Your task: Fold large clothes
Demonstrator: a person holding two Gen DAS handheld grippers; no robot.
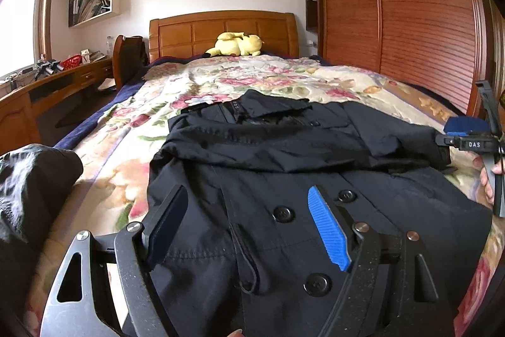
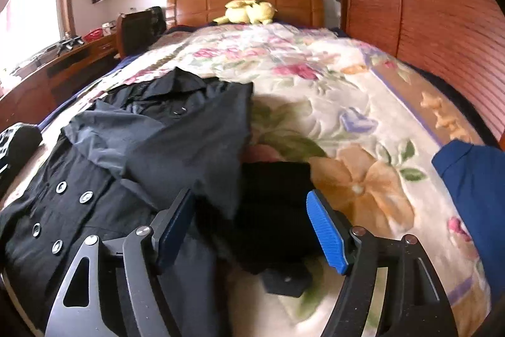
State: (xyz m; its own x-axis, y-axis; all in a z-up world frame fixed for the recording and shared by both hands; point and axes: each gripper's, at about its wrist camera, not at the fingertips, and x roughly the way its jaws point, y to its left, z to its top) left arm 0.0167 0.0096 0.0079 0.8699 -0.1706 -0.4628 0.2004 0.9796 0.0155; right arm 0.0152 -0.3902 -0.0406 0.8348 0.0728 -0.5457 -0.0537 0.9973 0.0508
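A black double-breasted coat (image 1: pixel 284 166) lies spread on the floral bedspread (image 1: pixel 221 78), collar toward the headboard, with one sleeve folded across its chest. My left gripper (image 1: pixel 246 217) hovers open and empty over the coat's lower front, near its buttons (image 1: pixel 283 213). My right gripper (image 2: pixel 249 223) is open and empty over the coat's right side (image 2: pixel 176 147), where a dark sleeve end (image 2: pixel 274 198) lies between its fingers. The right gripper also shows at the right edge of the left wrist view (image 1: pixel 473 135).
A yellow plush toy (image 1: pixel 236 45) sits by the wooden headboard (image 1: pixel 221 30). A wardrobe (image 1: pixel 410 5) runs along the right side of the bed. A desk (image 1: pixel 47 84) stands to the left. Another dark garment (image 1: pixel 31 179) lies at the left, blue fabric (image 2: pixel 473 195) at the right.
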